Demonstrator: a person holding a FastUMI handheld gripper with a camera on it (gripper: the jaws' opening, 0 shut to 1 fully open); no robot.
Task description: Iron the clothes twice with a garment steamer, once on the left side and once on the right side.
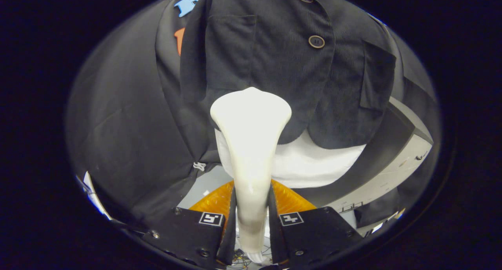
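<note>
Your tool (251, 217) is clamped on the steamer (251, 144), both fingers pressing its smooth, glossy handle. The handle flares ahead into a broad rounded head, at the hem of a dark ribbed jacket (274, 58) with round buttons (316, 41), hanging over white cloth (310, 164).

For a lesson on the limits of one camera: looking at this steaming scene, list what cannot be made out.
- Gripper view: the steamer face is turned toward the jacket, so any contact or steam is hidden behind its head.
- The steamer handle's lower end is covered by the tool fingers shut on it.
- The jacket's collar and shoulders are cut off by the view's edge.
- The white garment underneath is mostly hidden by the jacket.
</note>
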